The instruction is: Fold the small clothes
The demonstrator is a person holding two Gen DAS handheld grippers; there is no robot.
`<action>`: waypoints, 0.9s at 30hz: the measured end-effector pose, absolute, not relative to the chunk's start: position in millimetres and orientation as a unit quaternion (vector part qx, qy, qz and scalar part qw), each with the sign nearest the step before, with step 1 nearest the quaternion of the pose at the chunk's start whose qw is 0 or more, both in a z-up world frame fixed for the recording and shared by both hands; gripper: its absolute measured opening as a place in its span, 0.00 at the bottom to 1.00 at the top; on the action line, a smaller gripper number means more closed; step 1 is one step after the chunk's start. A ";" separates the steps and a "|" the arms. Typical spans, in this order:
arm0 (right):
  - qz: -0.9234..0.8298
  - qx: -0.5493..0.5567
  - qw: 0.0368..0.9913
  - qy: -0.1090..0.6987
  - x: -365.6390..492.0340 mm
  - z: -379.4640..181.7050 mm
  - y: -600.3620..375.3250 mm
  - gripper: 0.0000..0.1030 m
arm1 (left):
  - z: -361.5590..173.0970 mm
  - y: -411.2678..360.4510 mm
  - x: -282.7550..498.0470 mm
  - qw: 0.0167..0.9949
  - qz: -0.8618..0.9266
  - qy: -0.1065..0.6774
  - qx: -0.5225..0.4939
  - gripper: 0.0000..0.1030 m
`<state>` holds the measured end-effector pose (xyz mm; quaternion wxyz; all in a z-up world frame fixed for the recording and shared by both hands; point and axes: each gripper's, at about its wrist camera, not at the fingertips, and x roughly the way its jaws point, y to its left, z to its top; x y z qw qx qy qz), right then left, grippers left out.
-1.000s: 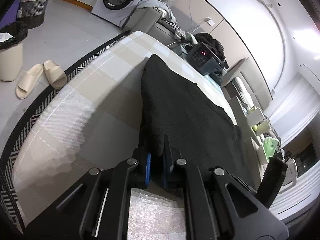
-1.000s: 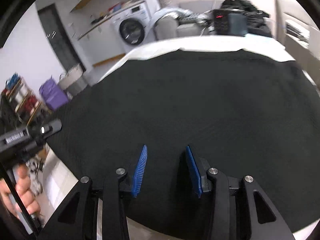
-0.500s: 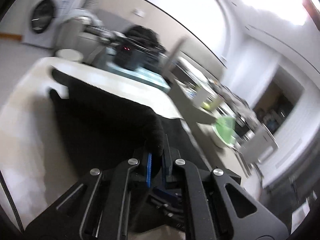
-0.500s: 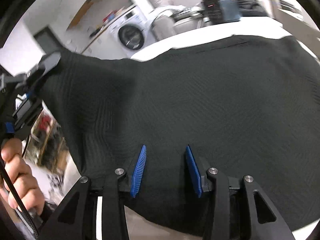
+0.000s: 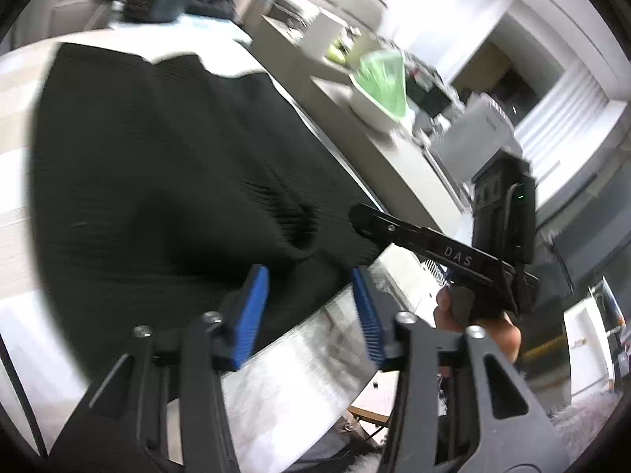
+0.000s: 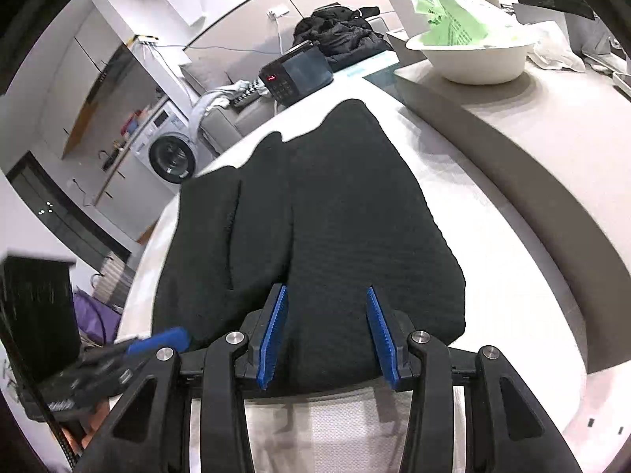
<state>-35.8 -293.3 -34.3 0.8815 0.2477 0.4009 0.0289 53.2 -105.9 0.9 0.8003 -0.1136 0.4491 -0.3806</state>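
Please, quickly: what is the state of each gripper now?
Left gripper: jaws opening, black garment let go.
Right gripper: open over the garment, gripping nothing.

Pale checked table (image 6: 493,276) — black knit garment (image 6: 335,216) folded flat on it, dark device (image 6: 295,75) at far end

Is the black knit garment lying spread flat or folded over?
Folded over: on the black knit garment, one side flap overlaps the middle, its edge forming a seam across the fabric.

**Black knit garment, one side folded in**

The black ribbed knit garment (image 6: 335,213) lies flat on the pale worktop (image 6: 493,276). Its nine o'clock side is doubled over onto the body, leaving a long crease running from six towards twelve o'clock.
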 end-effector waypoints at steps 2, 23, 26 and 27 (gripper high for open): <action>0.055 0.267 0.875 0.399 -39.2 -35.0 -301.1 0.44 | 4.8 -83.1 50.7 0.819 -0.356 0.434 -0.116 0.46; 0.197 0.173 0.861 0.436 -11.0 -9.9 -204.9 0.46 | -37.9 -79.0 38.7 0.846 -0.300 0.435 0.068 0.46; 0.184 0.139 0.849 0.476 -7.4 -25.4 -197.4 0.47 | -41.1 -85.7 33.4 0.856 -0.285 0.415 0.115 0.19; 0.183 0.124 0.843 0.491 -7.6 -32.2 -196.5 0.47 | -41.1 -85.9 31.9 0.853 -0.294 0.416 0.117 0.07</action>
